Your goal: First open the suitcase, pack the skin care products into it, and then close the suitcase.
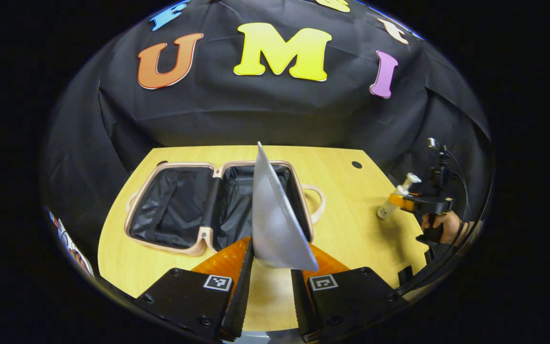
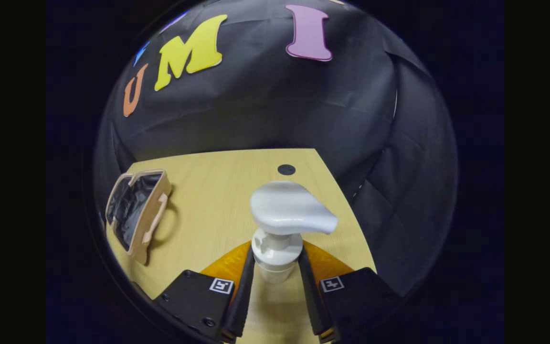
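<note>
Suitcase [image 1: 217, 205] already open, lying flat toward far left part of tabletop [image 1: 351, 224], both halves empty. Left claw [image 1: 272, 267] clamped on silver pouch [image 1: 275, 220], maybe sachet, held before suitcase. Right claw [image 2: 275, 274] clamped on neck of pump bottle [image 2: 282, 224] near tabletop right edge. Packing and closing both remain.

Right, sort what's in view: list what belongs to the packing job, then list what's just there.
Part of the job:
- suitcase, lying open on the table
- silver tube, held in the left gripper
- pump bottle, held in the right gripper

Just there:
- wooden table
- round hole in the tabletop
</note>
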Demonstrator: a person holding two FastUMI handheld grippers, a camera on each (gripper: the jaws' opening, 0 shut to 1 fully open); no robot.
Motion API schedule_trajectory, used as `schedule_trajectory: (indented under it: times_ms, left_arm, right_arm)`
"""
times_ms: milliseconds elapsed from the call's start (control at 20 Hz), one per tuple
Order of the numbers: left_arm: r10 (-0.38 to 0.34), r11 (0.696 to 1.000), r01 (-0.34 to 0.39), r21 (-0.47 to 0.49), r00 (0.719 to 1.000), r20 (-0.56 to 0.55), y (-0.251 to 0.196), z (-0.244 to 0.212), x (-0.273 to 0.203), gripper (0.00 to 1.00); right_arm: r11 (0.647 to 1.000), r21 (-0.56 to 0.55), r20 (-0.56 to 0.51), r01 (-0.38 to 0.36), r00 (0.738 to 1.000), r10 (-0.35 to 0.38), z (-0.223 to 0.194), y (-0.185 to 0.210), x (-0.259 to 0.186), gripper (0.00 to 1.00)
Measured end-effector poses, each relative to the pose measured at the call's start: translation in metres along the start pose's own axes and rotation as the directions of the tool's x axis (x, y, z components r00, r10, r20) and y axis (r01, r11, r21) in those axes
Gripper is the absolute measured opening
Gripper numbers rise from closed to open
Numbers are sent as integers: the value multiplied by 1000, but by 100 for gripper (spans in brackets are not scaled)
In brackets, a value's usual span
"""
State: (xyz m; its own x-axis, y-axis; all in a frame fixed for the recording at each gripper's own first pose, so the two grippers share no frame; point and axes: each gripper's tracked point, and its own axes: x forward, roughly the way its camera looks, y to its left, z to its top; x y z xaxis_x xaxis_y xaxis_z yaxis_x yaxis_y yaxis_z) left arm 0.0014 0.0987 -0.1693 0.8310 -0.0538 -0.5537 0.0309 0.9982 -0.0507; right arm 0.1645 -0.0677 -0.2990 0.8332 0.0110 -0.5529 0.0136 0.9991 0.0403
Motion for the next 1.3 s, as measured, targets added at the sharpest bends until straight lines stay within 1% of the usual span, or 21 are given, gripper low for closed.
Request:
schedule_trajectory:
  times_ms: [50, 100, 150, 200, 250, 300, 350, 400, 450, 600, 700, 900, 1000, 1150, 1250, 1300]
  left_arm:
    - [3, 1000, -3, 1, 1000, -8, 10, 1, 5, 45]
    - [8, 1000, -8, 5, 1000, -18, 20, 2, 15, 51]
    - [15, 1000, -14, 12, 999, -31, 30, 3, 25, 52]
    - [14, 1000, -13, 21, 999, -37, 38, 7, 37, 52]
    - [5, 1000, -4, 29, 998, -56, 45, 6, 52, 45]
    - [3, 1000, -1, 29, 996, -85, 52, 3, 64, 45]
    - [-1, 1000, 4, 24, 991, -132, 57, -6, 77, 45]
    - [-3, 1000, 6, 16, 983, -181, 62, -17, 88, 51]
    - [-6, 1000, 10, 13, 973, -230, 66, -28, 99, 45]
    - [-8, 999, 24, 43, 943, -332, 68, -52, 117, 45]
    - [-7, 998, 28, 54, 933, -359, 71, -59, 125, 45]
    - [-16, 999, 27, 22, 911, -411, 73, -73, 137, 45]
    - [-17, 998, 38, 45, 916, -401, 73, -69, 142, 45]
    - [-5, 996, 40, 77, 914, -407, 72, -63, 155, 45]
    - [14, 996, 28, 88, 900, -435, 74, -69, 162, 45]
    - [6, 996, 31, 78, 900, -435, 71, -70, 166, 45]
  right_arm:
    - [1000, -9, 10, -3, 1000, 3, 2, 3, -12, 49]
    - [1000, -23, 21, -8, 1000, 8, 3, 7, -25, 48]
    - [1000, -29, 33, -12, 999, 13, 6, 12, -37, 48]
    - [999, -30, 41, -17, 999, 18, 7, 16, -49, 48]
    - [999, -28, 47, -21, 999, 22, 7, 21, -60, 48]
    - [1000, -21, 54, -18, 998, 19, 8, 24, -71, 48]
    - [1000, -13, 54, -10, 998, 11, 7, 27, -82, 46]
    - [1000, -5, 52, -5, 999, 5, 4, 31, -92, 48]
    - [1000, -2, 50, -7, 999, 7, 2, 36, -101, 48]
    - [1000, -22, 48, -2, 999, 4, -7, 48, -121, 48]
    - [999, -38, 37, 3, 999, -2, -15, 53, -131, 48]
    - [999, -38, 19, 13, 1000, -12, -27, 58, -146, 48]
    - [999, -51, 9, 17, 1000, -17, -30, 60, -151, 48]
    - [999, -48, 1, 9, 1000, -9, -31, 62, -156, 48]
    - [998, -55, 0, 5, 1000, -5, -30, 63, -157, 48]
    - [998, -63, 0, 0, 1000, 0, -30, 64, -157, 48]
